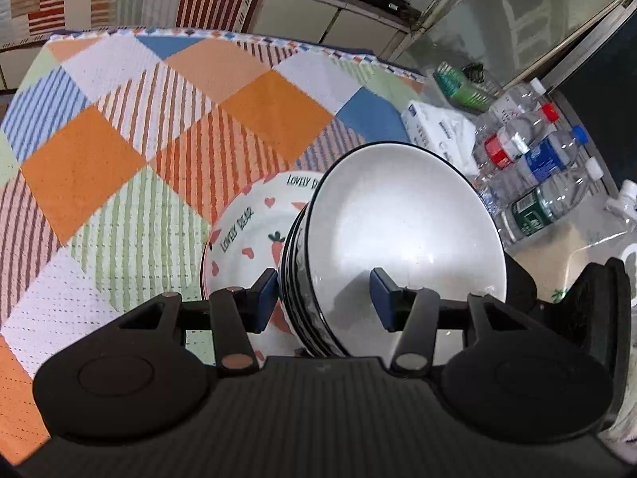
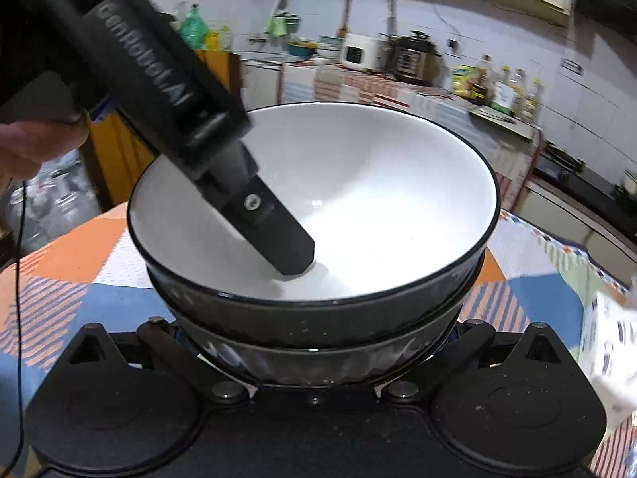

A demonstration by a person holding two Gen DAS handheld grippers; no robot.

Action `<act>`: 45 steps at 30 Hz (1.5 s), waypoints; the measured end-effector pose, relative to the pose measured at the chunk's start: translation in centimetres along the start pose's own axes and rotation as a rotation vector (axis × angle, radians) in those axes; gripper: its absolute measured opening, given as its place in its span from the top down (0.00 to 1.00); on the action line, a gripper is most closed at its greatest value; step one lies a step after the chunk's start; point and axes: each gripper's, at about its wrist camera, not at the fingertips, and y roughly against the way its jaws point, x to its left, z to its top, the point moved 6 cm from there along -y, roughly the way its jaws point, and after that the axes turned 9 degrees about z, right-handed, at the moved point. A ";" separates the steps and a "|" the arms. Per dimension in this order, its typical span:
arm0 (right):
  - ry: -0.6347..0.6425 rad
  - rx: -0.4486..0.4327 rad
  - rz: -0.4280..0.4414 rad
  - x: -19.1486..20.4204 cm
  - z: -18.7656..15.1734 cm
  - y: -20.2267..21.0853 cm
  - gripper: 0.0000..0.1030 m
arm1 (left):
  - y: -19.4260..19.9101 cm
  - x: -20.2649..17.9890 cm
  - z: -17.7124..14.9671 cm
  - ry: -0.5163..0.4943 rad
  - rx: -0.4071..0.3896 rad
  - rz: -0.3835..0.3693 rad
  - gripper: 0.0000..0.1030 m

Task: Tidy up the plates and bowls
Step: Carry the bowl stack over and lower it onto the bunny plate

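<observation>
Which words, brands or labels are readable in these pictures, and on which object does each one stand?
"LOVELY DEAR": on the rim of the strawberry plate, left wrist view.
"LOVELY D...": a second print on the same plate, cut off by the stack of bowls.
"genrobot.AI": on the body of the left gripper, right wrist view.
Too small or blurred: labels on the water bottles, the tissue pack, the counter bottles.

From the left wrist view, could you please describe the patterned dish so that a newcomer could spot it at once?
Start at the checked tablecloth and find the stack of white bowls near its right edge. The patterned dish sits just left of that stack, partly behind it. Unlike the plain black-rimmed bowls, it bears pink hearts, a strawberry and the words LOVELY DEAR.
</observation>
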 end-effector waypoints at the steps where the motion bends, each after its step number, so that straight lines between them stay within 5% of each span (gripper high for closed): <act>1: -0.015 -0.003 -0.003 0.1 -0.3 -0.2 0.00 | -0.4 0.1 -0.2 -0.004 -0.001 -0.001 0.53; 32: -0.131 0.023 -0.006 -0.6 -3.7 -3.3 0.00 | -4.9 1.2 -1.2 0.010 -0.041 0.042 0.53; 39: -0.102 0.088 -0.107 0.1 -3.3 -2.7 0.00 | -2.3 0.2 -2.4 -0.039 -0.156 0.142 0.47; 45: -0.152 0.058 -0.133 1.3 -4.0 0.2 0.00 | 2.1 0.0 -3.3 -0.009 -0.268 0.199 0.45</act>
